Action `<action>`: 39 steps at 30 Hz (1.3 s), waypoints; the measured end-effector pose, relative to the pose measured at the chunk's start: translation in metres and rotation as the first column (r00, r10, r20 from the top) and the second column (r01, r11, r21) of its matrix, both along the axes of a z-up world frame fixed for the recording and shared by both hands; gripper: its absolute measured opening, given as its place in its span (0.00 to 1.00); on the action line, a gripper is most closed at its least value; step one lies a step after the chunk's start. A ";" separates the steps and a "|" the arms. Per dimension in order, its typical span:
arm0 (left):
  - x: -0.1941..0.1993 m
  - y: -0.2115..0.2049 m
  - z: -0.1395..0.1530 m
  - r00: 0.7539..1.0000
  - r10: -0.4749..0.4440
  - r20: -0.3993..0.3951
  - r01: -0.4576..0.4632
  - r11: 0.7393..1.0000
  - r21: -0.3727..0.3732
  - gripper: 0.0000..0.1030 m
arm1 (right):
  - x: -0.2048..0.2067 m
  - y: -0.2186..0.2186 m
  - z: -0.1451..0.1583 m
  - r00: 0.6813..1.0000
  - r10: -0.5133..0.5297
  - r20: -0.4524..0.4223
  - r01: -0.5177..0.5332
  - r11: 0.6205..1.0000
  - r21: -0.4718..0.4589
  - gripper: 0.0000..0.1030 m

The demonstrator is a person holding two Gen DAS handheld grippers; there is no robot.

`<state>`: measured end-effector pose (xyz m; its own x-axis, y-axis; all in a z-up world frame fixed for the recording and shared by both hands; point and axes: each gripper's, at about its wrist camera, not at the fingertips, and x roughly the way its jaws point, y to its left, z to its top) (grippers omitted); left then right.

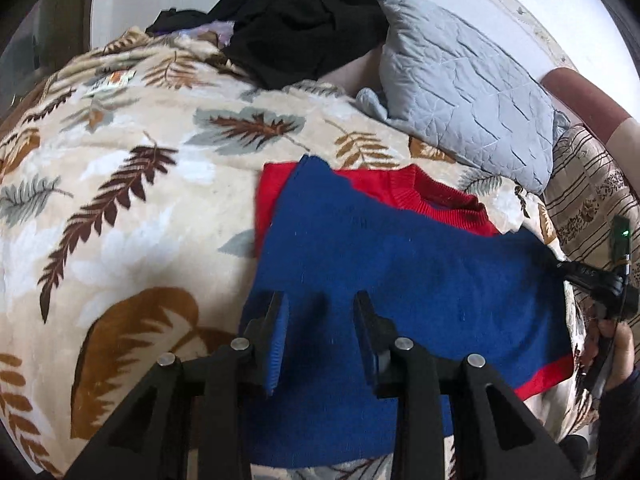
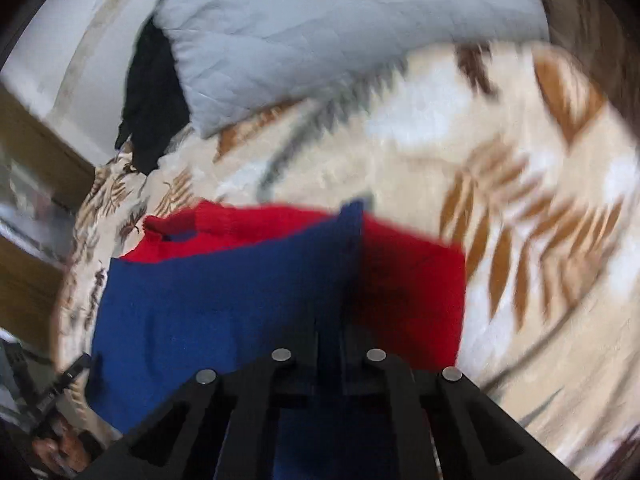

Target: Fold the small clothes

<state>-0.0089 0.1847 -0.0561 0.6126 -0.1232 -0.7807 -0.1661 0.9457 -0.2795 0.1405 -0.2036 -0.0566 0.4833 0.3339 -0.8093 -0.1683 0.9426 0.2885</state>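
Observation:
A red and blue sweater (image 1: 400,272) lies on the leaf-print blanket (image 1: 132,208), blue layer on top, red collar (image 1: 444,204) at the far side. My left gripper (image 1: 320,300) hovers over its near left part, fingers apart, with only the flat blue cloth seen below the gap. In the blurred right wrist view my right gripper (image 2: 334,320) is shut on a raised edge of the blue layer (image 2: 352,216), with red cloth (image 2: 412,280) to its right. The left wrist view has the right gripper (image 1: 600,292) at the sweater's right corner.
A grey quilted pillow (image 1: 472,92) and a heap of black clothing (image 1: 304,20) lie at the far side of the bed. A striped patterned cloth (image 1: 592,208) lies to the right. A hand (image 2: 52,448) holding the left gripper (image 2: 52,392) shows at the lower left.

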 end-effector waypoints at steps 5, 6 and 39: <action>0.007 -0.015 -0.002 1.000 -0.022 -0.017 0.022 0.999 -0.027 0.33 | 0.012 -0.017 -0.044 0.988 -0.075 -0.134 0.080 0.996 0.027 0.13; 0.005 -0.019 0.001 0.999 -0.032 -0.003 0.032 0.999 -0.024 0.33 | 0.006 -0.020 -0.043 0.990 -0.081 -0.116 0.087 0.995 0.051 0.13; 0.002 -0.094 -0.019 0.992 -0.014 -0.123 0.030 0.991 0.132 0.52 | -0.149 -0.042 -0.061 0.901 -0.345 -0.262 0.432 0.769 0.471 0.46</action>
<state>-0.0068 0.0911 -0.0756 0.5102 -0.0252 -0.8597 -0.1699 0.9769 -0.1295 -0.0088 -0.2452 -0.1176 0.5478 0.5251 -0.6513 0.2666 0.6283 0.7309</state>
